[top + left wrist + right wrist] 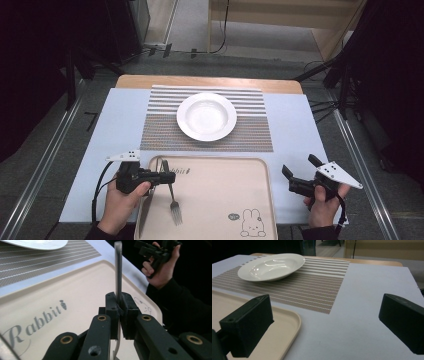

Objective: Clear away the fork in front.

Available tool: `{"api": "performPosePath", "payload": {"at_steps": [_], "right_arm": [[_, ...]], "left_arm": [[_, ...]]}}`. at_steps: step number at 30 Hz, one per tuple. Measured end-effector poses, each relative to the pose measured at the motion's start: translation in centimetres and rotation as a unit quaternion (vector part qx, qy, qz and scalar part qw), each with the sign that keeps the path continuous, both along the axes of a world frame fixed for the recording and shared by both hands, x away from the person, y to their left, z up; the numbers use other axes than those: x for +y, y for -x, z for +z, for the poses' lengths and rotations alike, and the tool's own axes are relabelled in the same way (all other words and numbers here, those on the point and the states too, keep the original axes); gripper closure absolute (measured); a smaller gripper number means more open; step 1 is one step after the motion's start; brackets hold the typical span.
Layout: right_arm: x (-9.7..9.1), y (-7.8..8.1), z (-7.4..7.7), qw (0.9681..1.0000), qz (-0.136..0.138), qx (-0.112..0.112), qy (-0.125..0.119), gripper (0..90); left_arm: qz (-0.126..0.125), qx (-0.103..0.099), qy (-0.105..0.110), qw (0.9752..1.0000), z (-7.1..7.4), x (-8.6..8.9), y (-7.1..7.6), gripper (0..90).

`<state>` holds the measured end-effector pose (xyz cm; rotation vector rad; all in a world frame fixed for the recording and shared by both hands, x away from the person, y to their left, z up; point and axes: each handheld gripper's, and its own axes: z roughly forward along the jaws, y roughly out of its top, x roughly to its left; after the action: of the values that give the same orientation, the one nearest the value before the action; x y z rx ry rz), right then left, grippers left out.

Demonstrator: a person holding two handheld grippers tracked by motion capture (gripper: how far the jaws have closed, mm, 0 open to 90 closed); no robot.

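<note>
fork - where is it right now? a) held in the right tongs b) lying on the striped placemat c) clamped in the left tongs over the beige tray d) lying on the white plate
c: the left tongs are shut on the fork at its handle, over the beige tray; the right tongs stand open with nothing in them, and the white plate holds nothing.

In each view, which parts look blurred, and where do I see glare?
High view: evenly lit table, dark surroundings, all fairly sharp. Left gripper view: the left gripper is soft, the fork fades upward. Right gripper view: near black pads blur, and the white plate carries soft highlights.
</note>
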<state>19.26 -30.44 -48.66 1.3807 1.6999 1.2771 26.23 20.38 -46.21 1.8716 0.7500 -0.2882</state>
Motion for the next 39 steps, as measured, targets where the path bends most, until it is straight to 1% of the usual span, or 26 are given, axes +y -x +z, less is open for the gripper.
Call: {"api": "performPosePath", "payload": {"at_steps": [1,3,7,9,11,12,14,19,24,27,28,32,33,34,36,37,39], "right_arm": [[0.0,0.0,0.0,1.0,0.0,0.0,0.0,0.0],[0.0,0.0,0.0,1.0,0.0,-0.001,0.0,0.0],[-0.1,0.0,0.0,1.0,0.001,0.0,0.0,0.0],[-0.1,0.0,-0.1,1.0,0.0,0.001,0.0,0.0],[-0.1,-0.1,-0.1,1.0,-0.001,0.002,-0.001,0.0],[-0.1,-0.1,-0.1,1.0,-0.001,0.002,0.0,0.0],[-0.1,-0.1,-0.1,1.0,0.0,0.003,-0.002,0.0],[-0.1,-0.2,-0.2,1.0,0.001,0.004,-0.001,0.0],[-0.1,-0.3,-0.2,1.0,0.001,0.005,-0.001,0.0],[-0.1,-0.3,-0.3,1.0,0.0,0.007,-0.001,0.0],[-0.1,-0.3,-0.3,1.0,0.0,0.007,0.0,0.0],[-0.2,-0.4,-0.4,1.0,0.0,0.008,-0.001,0.0],[-0.2,-0.4,-0.4,1.0,0.0,0.008,-0.001,0.0],[-0.2,-0.4,-0.4,1.0,-0.001,0.009,-0.001,0.0],[-0.2,-0.4,-0.4,0.9999,-0.001,0.01,-0.003,0.0],[-0.2,-0.4,-0.4,0.9999,-0.002,0.01,-0.003,0.0],[-0.2,-0.4,-0.4,0.9999,-0.002,0.011,-0.002,0.0]], "left_arm": [[0.002,-0.002,-0.002,1.0,0.0,0.0,0.0,84.1],[0.007,-0.007,-0.013,0.9999,-0.2,-0.1,0.0,83.2],[0.013,-0.015,-0.044,0.9988,-0.6,-0.6,0.0,80.0],[0.022,-0.024,-0.063,0.9975,-0.8,-0.9,0.1,77.9],[0.03,-0.031,-0.077,0.9961,-1.0,-1.1,0.2,76.1],[0.032,-0.031,-0.081,0.9958,-1.1,-1.2,0.2,75.6],[0.035,-0.033,-0.094,0.9945,-1.2,-1.3,0.1,74.0],[0.039,-0.035,-0.131,0.99,-1.8,-1.9,0.1,68.4],[0.046,-0.042,-0.15,0.9868,-2.1,-2.1,0.1,65.0],[0.053,-0.045,-0.163,0.9841,-2.3,-2.1,0.0,62.5],[0.055,-0.045,-0.164,0.9839,-2.4,-2.2,0.0,61.8],[0.058,-0.048,-0.182,0.9805,-2.7,-2.4,0.0,60.5],[0.058,-0.047,-0.182,0.9805,-2.8,-2.4,0.0,60.2],[0.06,-0.046,-0.186,0.9796,-2.9,-2.4,0.0,59.8],[0.061,-0.044,-0.189,0.979,-3.1,-2.4,-0.1,58.6],[0.062,-0.043,-0.187,0.9793,-3.2,-2.4,-0.1,58.5],[0.063,-0.045,-0.193,0.9782,-3.2,-2.5,-0.1,57.9]]}}
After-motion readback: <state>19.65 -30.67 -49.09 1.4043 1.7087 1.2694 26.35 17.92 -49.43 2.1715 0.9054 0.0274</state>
